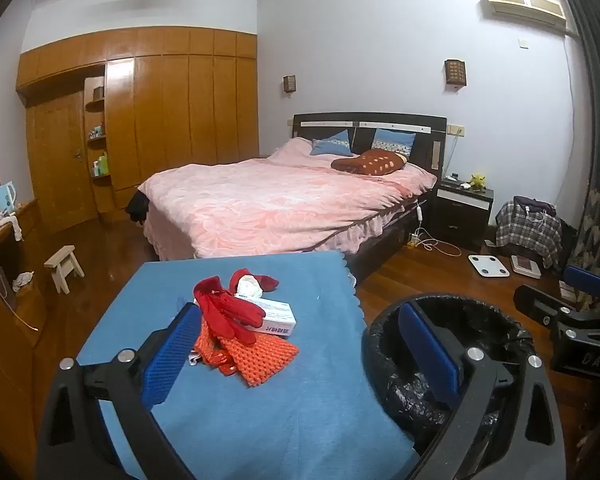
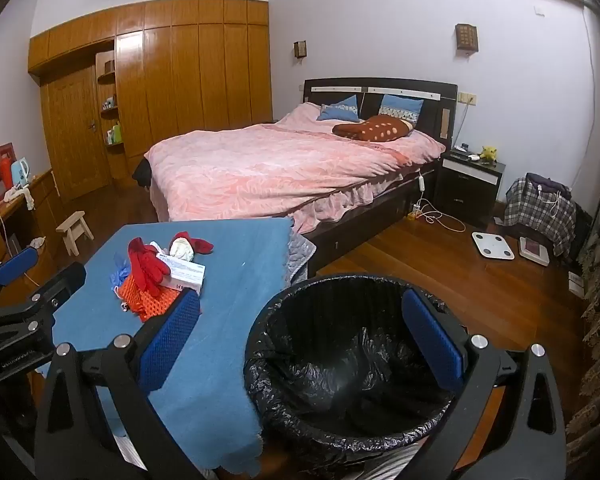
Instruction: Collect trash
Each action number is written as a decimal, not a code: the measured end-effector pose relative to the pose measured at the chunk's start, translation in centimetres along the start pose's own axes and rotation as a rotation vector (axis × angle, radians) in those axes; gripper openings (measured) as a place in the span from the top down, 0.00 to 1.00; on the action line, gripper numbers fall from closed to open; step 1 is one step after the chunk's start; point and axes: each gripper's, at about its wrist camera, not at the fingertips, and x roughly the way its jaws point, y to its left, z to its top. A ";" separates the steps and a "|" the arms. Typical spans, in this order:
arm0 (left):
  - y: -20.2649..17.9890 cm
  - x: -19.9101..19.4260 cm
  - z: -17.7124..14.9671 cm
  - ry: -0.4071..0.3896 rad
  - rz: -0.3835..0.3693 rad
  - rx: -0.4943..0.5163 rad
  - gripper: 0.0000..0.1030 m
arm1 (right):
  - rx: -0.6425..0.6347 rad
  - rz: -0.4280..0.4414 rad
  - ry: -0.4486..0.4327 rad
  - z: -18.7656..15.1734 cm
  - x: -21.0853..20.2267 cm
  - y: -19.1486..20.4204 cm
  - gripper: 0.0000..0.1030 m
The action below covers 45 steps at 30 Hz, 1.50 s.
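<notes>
Trash sits in a small heap on the blue cloth of the table, centre-left of the left wrist view: a red glove draped over an orange mesh piece, a white carton and a crumpled white wad just behind. Nothing looks collected yet. The bin, lined with a black bag, fills the lower centre of the right wrist view and seems empty inside, though its dark bottom is hard to read. Both tools hang short of the pile. The left gripper has its blue pads wide apart with nothing between them, and the right gripper is spread just as wide, framing the bin's mouth. Every piece is left to lift and drop, so the job appears to be at its very start.
</notes>
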 end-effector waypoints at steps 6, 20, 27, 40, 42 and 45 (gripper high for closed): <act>0.0 0.0 0.0 0.004 -0.002 -0.002 0.06 | 0.001 -0.001 0.002 0.0 0.0 0.0 0.05; 0.2 0.2 0.0 0.006 -0.003 -0.003 0.06 | 0.003 0.001 0.002 0.0 0.1 0.0 0.05; 0.4 0.3 -0.1 0.007 -0.002 -0.003 0.06 | 0.003 0.001 0.003 0.0 0.1 0.0 0.05; 0.4 0.4 -0.1 0.009 -0.001 -0.003 0.06 | 0.003 0.002 0.005 0.0 0.1 0.1 0.05; 0.5 0.5 -0.2 0.009 -0.002 -0.002 0.06 | 0.003 0.002 0.004 0.0 0.1 0.1 0.05; 0.3 0.4 -0.1 0.009 -0.002 -0.002 0.06 | 0.004 0.002 0.005 0.0 0.1 0.1 0.05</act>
